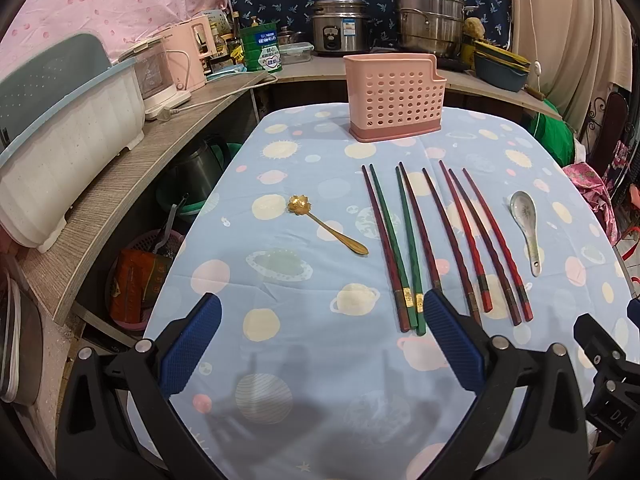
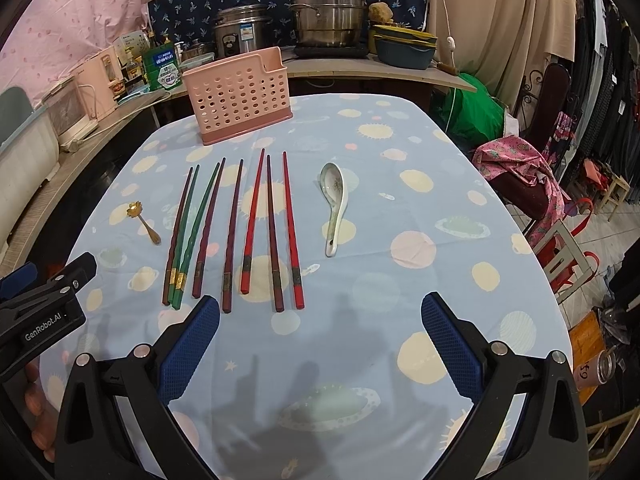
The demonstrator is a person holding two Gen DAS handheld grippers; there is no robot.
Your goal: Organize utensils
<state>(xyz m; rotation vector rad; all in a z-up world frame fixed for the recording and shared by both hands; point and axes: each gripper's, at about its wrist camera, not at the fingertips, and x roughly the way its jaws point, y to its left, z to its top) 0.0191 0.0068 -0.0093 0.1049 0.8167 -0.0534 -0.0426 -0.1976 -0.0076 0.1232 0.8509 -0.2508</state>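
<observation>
Utensils lie in a loose row across the blue planet-print tablecloth [image 1: 304, 360] in front of you, none of them in the holder. Your left gripper [image 1: 320, 344] hangs above the near part of the table with its blue pads [image 1: 188, 348] spread wide and nothing between them. Your right gripper [image 2: 320, 344] is in the same condition: jaws wide apart, holding nothing, raised over the near edge of the cloth.

The pink perforated holder [image 1: 394, 98] stands upright at the far end of the table, well apart from both grippers (its inside cannot be seen from either view). Between it and you lie eight chopsticks [image 1: 440, 240], roughly parallel, thin tips toward the holder and thick ends toward you. The left group holds two green sticks [image 1: 394, 236] among dark red ones, pressed close together and touching near the thick ends. The right group is looser, with brighter red sticks [image 2: 290, 228] set beside darker ones.

The small gold spoon [image 1: 326, 224] rests to the left of the chopsticks, its flower-shaped bowl pointing away from you and its handle angled toward the sticks, not touching them. The white ceramic spoon [image 1: 526, 228] rests to the right of the chopsticks, bowl toward the holder, handle toward you, also clear of the sticks.

In the left view, the thick end of one dark chopstick is hidden behind the right pad of your left gripper. Beyond the table, a counter carries a rice cooker [image 1: 340, 26] and a steel steamer pot [image 1: 430, 16].
</observation>
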